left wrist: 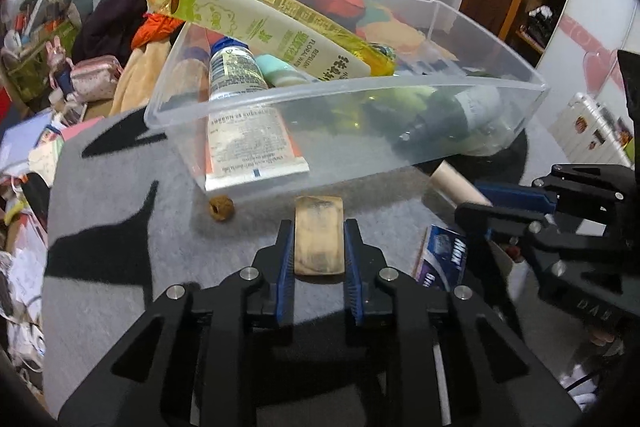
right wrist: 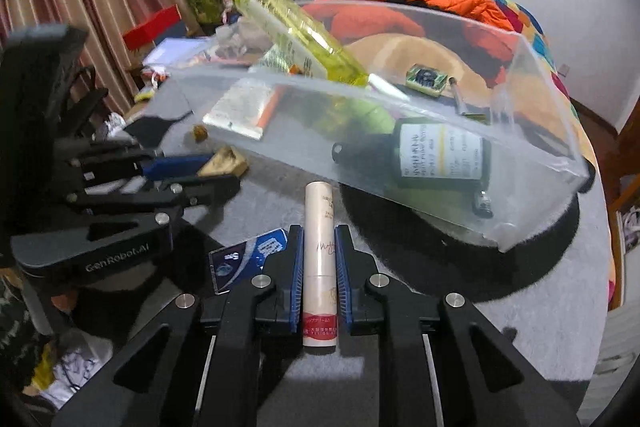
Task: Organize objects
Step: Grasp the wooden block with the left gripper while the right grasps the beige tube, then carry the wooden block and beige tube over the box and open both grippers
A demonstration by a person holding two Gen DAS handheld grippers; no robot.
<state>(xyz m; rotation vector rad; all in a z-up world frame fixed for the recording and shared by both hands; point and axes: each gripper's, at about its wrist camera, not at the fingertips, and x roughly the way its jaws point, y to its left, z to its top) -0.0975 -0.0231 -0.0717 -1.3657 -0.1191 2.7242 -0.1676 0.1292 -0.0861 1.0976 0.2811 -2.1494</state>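
The left hand-held gripper (left wrist: 319, 243) is clamped on a tan flat block (left wrist: 319, 237), just before the clear plastic bin (left wrist: 348, 95) on the grey worktop (left wrist: 120, 211). The right hand-held gripper (right wrist: 318, 255) grips a pale cream tube (right wrist: 319, 259) lengthwise. Only the right view shows a small green chip (right wrist: 426, 79) beyond the bin; only the left shows the brown bead (left wrist: 221, 205) clearly.

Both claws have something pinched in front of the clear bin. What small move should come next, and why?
Probably lift the right claw with its cream tube over the clear bin's near wall. The tube looks gripped, the bin lies just ahead, and similar bottles already sit inside.
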